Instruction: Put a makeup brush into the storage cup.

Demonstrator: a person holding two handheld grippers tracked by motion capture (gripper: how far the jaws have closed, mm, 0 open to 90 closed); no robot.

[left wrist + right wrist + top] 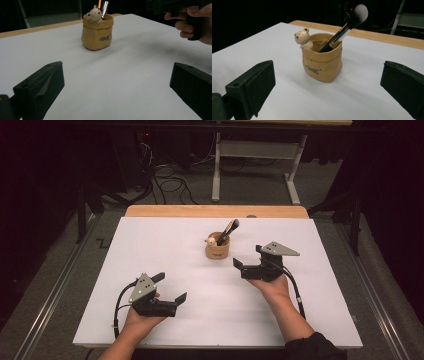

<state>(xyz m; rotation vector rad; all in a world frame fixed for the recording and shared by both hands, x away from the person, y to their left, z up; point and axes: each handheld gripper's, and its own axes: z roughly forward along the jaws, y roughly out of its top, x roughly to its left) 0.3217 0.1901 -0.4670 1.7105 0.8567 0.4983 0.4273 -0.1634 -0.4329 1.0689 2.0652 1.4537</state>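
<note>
A tan sack-shaped pot (322, 61) is standing mid-table, bear figure (302, 38) perching on its rim, makeup brush (344, 28) leaning inside. The right gripper (248, 257) is hovering just beside it, released; the left gripper (171, 286) is waiting farther off, also released.

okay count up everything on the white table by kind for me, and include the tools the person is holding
Sack-shaped holder with a bear figure: 1
Makeup brushes standing in it: 2, the dark-handled one and an orange-handled one
Handheld tools: 2, the left tool and the right tool, both open and holding nothing
Total: 5
</note>
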